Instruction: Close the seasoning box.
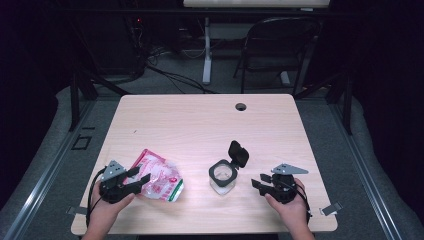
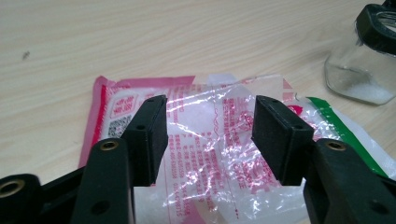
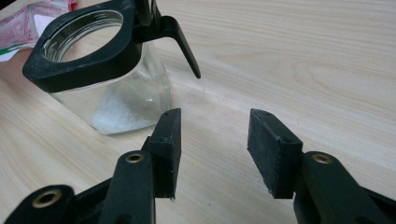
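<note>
Crinkly plastic pouch [image 2: 210,140] flat under our open left tongs [image 2: 210,135], ready to grab | right tongs [image 3: 212,140] open beside the jar [image 3: 100,65], lid flipped for pouring

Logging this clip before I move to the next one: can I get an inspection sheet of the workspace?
Surface: light wooden table, round grommet hole near far edge.
Job's things: crumpled clear plastic bag with pink and green print; square glass jar with black collar, hinged lid open, some white powder inside.
Clutter: nothing seen.
Grippers: left gripper open, jaws over the bag; right gripper open, beside the jar, holding nothing.
Cables: black leads on floor behind table.
Surroundings: black folding chair, dark room.
</note>
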A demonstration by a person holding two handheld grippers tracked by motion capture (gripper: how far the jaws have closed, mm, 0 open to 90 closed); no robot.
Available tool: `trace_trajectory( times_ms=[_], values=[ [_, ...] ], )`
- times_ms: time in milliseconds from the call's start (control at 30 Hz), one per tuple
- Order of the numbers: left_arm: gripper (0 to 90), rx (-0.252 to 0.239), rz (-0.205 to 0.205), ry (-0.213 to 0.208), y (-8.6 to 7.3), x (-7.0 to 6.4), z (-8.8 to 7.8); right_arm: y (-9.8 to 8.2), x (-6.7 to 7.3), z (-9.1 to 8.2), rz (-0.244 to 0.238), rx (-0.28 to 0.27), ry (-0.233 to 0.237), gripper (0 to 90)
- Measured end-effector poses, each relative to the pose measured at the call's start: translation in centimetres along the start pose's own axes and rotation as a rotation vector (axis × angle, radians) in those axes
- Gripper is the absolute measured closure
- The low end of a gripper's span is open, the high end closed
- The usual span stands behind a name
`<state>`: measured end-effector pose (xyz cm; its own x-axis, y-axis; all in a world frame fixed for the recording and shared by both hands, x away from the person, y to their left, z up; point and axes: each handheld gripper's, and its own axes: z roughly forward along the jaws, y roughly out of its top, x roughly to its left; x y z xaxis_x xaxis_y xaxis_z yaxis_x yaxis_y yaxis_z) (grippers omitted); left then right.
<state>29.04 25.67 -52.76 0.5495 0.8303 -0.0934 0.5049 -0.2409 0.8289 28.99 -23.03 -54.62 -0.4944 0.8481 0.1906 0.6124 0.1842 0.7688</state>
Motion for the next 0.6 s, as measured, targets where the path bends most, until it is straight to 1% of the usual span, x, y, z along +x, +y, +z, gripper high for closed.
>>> trace_trajectory(
  times_ms=[33, 100, 133, 167, 200, 300, 367, 400, 467, 533, 600],
  values=[
    [44.9, -0.012, 0.005, -0.014, -0.1, 0.0, 0.0, 0.0, 0.0, 0.0, 0.001, -0.003, 0.0, 54.1],
    [43.2, -0.006, 0.02, -0.023, -0.4, 0.0, 0.2, 0.0, -0.1, 0.1, 0.0, -0.007, 0.002, 53.4],
    [43.3, 0.0, 0.034, -0.04, -0.6, 0.0, 0.3, 0.1, -0.2, 0.1, 0.002, -0.004, 0.007, 53.2],
    [42.9, 0.0, 0.027, -0.048, -0.8, -0.1, 0.4, 0.2, -0.2, 0.2, 0.005, -0.013, 0.006, 52.6],
    [42.8, 0.012, 0.036, -0.053, -0.9, -0.1, 0.4, 0.3, -0.2, 0.2, 0.005, -0.011, 0.006, 52.4],
    [40.4, 0.031, 0.016, -0.064, -1.5, -0.3, 0.4, 0.7, -0.3, 0.5, 0.011, -0.025, 0.016, 51.8],
    [35.1, 0.036, 0.027, -0.063, -1.9, -0.6, 0.3, 1.0, -0.6, 0.8, 0.014, -0.022, 0.017, 51.8],
    [32.7, 0.046, 0.045, -0.055, -2.0, -0.6, 0.1, 1.1, -0.6, 0.9, 0.012, -0.022, 0.02, 51.8],
    [30.1, 0.055, 0.063, -0.042, -2.4, -0.8, -0.1, 1.4, -0.9, 1.2, 0.01, -0.019, 0.023, 51.8],
    [27.6, 0.057, 0.069, -0.028, -2.8, -0.8, -0.3, 1.8, -1.2, 1.4, 0.017, -0.017, 0.021, 51.8],
    [24.6, 0.057, 0.076, -0.03, -3.2, -0.8, -0.3, 2.0, -1.5, 1.6, 0.036, -0.023, 0.027, 51.8]
  ],
)
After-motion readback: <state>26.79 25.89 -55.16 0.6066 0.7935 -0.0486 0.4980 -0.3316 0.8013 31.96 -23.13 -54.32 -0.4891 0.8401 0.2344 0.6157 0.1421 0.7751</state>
